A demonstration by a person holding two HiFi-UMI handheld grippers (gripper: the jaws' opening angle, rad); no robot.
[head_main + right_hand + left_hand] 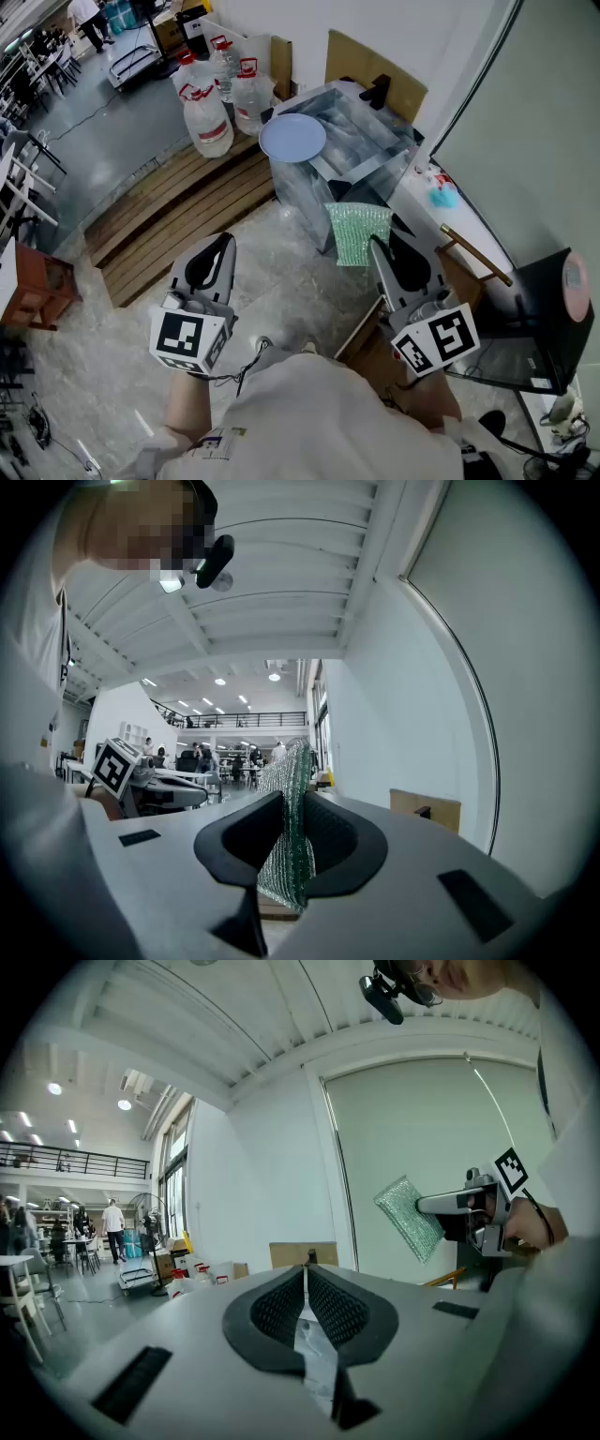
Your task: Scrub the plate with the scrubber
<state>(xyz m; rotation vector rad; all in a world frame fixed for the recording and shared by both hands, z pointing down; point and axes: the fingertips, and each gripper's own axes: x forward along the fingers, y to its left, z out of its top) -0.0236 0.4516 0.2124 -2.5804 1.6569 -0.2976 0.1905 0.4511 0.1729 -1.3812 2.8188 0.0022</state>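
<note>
At the far left, a cluster of water bottles (211, 117) stood on the floor beside the worktop (370, 167), playing no part in the job. Nearer to us, the left tongs (223, 246) were held out level above the floor. Their jaws were closed together with nothing between them, as the left gripper view showed plainly. Further on, the pale blue plate (292, 137) lay flat at the worktop's near left corner, by the steel sink. Nothing touched it, and it was well apart from both tongs. To the right, the green mesh scrubber (359, 230) stood upright in the air, pinched along one edge by the right tongs (377, 246). Those jaws were clamped firmly on it, with most of the pad sticking out ahead of them.

We judged the step in hand to be the approach: the scrubber was secured but the scrubbing had not begun. The next move called for carrying the scrubber forward and down until its broad face met the plate. Since the plate sat close to the corner, the left tongs would probably need to open and steady its rim, so that rubbing did not push it off.
</note>
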